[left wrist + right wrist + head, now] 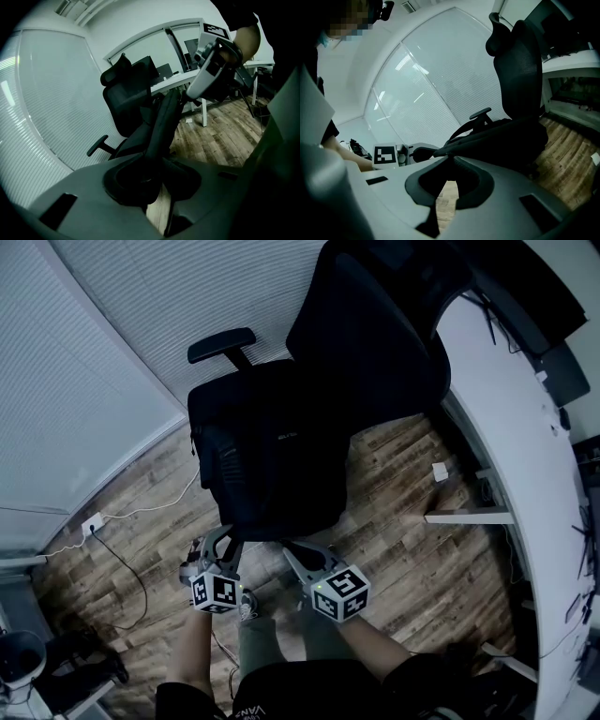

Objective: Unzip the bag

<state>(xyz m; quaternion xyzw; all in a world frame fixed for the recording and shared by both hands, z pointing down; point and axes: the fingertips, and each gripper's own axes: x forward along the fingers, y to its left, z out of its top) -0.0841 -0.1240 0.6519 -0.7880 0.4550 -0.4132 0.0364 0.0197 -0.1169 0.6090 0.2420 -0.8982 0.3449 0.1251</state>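
Black bag (272,456) lies on chair (375,334) seat. Left gripper (220,540) and right gripper (294,556) are each closed on its near edge

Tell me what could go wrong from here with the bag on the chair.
1. The left tool pinches a fold of the bag; if that is loose fabric, a pull may drag the bag off the chair instead of steadying it.
2. The right tool has its jaws nearly together at the bag's edge, but no zip pull shows between them; it may tug cloth and open nothing.
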